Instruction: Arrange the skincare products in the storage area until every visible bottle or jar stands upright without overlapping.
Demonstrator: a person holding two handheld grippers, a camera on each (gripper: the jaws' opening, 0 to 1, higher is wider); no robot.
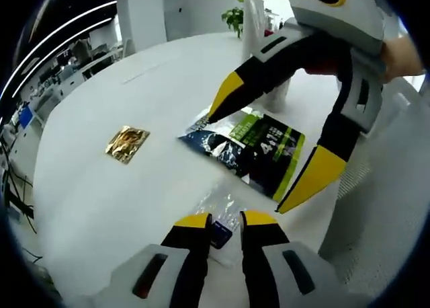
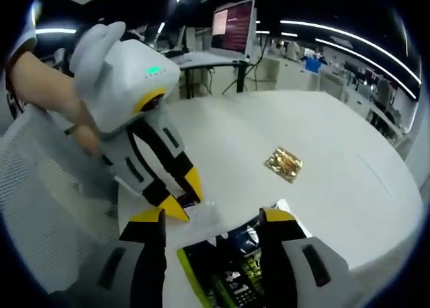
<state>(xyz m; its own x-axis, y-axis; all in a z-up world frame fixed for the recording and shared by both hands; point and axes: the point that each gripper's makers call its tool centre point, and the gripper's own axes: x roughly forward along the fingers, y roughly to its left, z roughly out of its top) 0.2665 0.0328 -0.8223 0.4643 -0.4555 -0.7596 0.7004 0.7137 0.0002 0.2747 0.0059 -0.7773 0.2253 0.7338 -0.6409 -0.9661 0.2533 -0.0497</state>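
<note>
Left hand-held gripper [image 1: 225, 222] low over the white table [image 1: 101, 194], jaws nearly closed, pinching a small clear packet [image 1: 220, 210] with a dark blue piece inside. Right hand-held gripper [image 2: 215, 220] wide open, nothing held, straddling a dark green-and-black pouch [image 1: 259, 150] lying flat just beyond the packet. Gold foil sachet [image 1: 126, 144] lies apart on bare table; a clear tall bottle [image 1: 254, 25] stands near a plant [image 1: 234, 15] at the far edge.
</note>
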